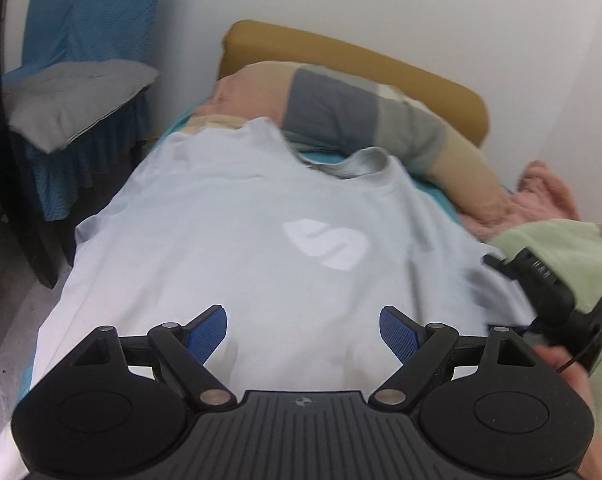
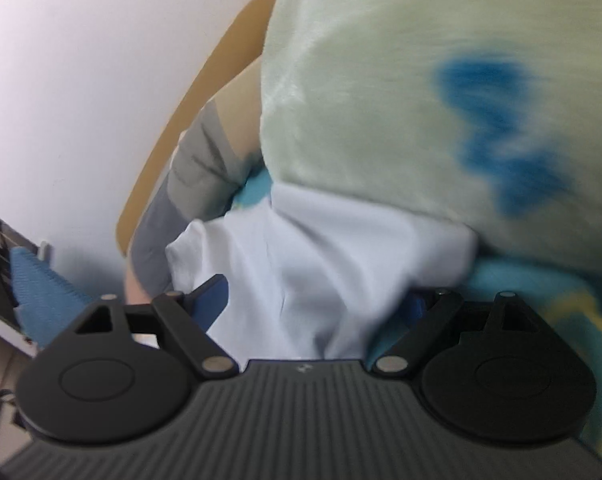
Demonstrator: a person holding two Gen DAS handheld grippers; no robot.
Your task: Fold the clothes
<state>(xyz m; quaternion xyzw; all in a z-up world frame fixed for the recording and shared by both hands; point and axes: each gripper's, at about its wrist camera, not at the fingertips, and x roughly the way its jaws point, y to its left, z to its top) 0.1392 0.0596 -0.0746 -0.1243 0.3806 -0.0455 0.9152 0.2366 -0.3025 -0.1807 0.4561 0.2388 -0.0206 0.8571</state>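
Both grippers' fingers spread, left gripper over T-shirt lying lengthwise, collar toward headboard.

wall: white | headboard: tan | chair: blue-covered, perhaps

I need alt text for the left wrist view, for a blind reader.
A pale blue T-shirt with a white logo lies spread on a bed, the open left gripper just above its lower part. Striped bedding lies behind; the right gripper at the right edge.
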